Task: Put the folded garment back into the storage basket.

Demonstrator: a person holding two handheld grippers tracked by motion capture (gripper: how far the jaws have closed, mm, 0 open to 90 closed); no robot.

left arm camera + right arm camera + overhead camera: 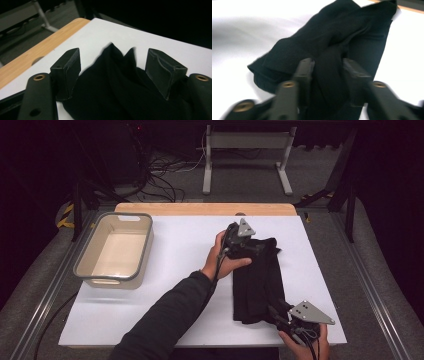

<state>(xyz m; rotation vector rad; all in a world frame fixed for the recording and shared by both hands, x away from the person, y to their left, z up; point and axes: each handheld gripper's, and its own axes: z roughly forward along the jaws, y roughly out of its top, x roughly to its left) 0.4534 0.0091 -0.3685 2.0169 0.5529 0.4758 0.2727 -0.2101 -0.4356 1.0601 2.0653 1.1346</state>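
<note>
A black cloth [257, 285] lies folded lengthwise on the white table [175, 250], right of centre. My left gripper [257, 247] is at the cloth's far end. In the left gripper view its jaws stand wide apart, so the left gripper [113, 57] is open, with the rumpled cloth [112, 85] lying between and under them. My right gripper [276, 312] is at the cloth's near end, close to the table's front edge. In the right gripper view, the right gripper [328, 62] is shut on a raised fold of the cloth [319, 37].
A grey-rimmed beige tub [112, 282] stands on the table's left side with nothing in it. A wooden strip [200, 209] runs along the far edge. Beyond it are floor cables [160, 175] and a metal stand [247, 140]. White table surface lies bare between tub and cloth.
</note>
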